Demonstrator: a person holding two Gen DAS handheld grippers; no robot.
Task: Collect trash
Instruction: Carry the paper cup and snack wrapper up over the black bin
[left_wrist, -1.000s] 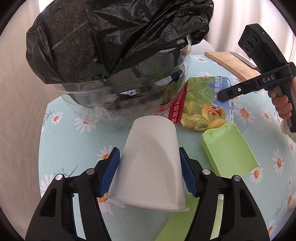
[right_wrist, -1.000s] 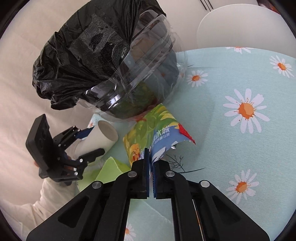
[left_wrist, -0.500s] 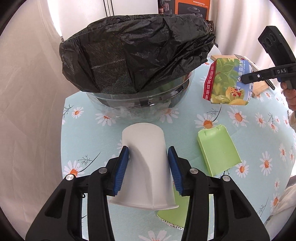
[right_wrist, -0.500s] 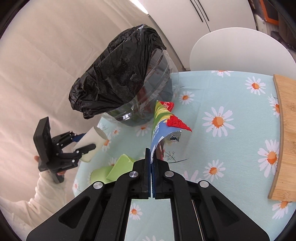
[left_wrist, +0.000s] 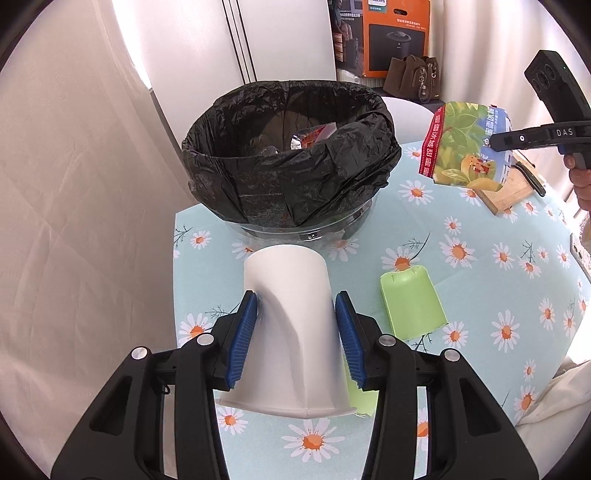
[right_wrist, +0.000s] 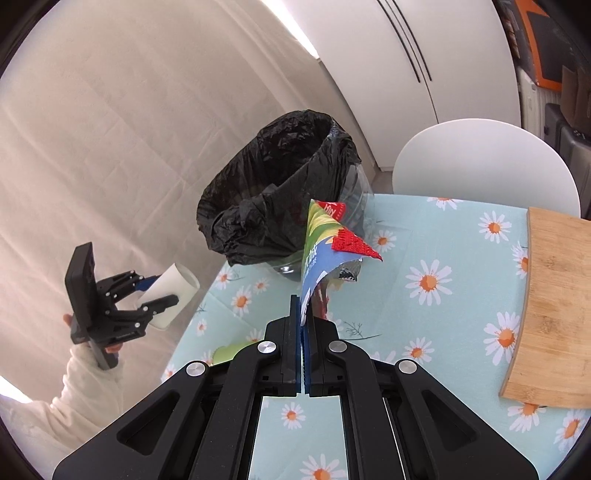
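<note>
Your left gripper (left_wrist: 295, 332) clamps the white cup (left_wrist: 291, 332) above the table (left_wrist: 480, 295); your right gripper (right_wrist: 303, 314) pinches the wrapper (right_wrist: 325, 243), bin (left_wrist: 288, 155) at twelve o'clock.

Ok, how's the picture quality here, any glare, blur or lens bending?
Left wrist view: sharp, strong fisheye bending at the edges, bright backlight blowing out the curtain, paper cup softly shaded. Right wrist view: same curved distortion, snack wrapper crisp, cutting board evenly lit.
</note>
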